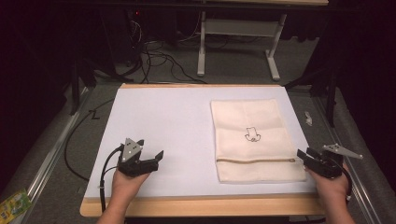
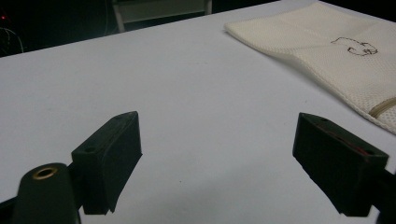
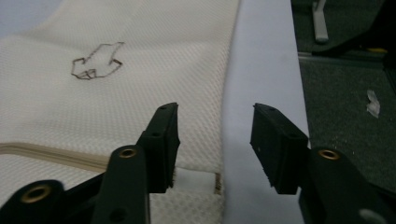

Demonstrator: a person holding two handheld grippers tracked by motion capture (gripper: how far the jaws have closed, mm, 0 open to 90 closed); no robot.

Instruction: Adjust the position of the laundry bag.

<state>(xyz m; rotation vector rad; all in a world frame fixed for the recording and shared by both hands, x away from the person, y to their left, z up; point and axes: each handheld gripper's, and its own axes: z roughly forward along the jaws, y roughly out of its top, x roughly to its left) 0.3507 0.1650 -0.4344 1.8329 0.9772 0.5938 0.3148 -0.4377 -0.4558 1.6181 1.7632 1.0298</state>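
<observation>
Seen from above and behind the person, the high view looks forward and down over the whole white surface (image 1: pixel 159 121) to the floor beyond. The left gripper view sits low, just off the surface, facing across it toward the cream mesh bag (image 2: pixel 336 51) farther off. The right gripper view hovers close over the bag's right edge (image 3: pixel 140 70). All three share the bag and its dark outline drawing (image 1: pixel 252 135).

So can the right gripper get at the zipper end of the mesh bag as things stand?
Probably yes: the right gripper is open at the bag's right edge, level with the zipper, with nothing between them.
</observation>
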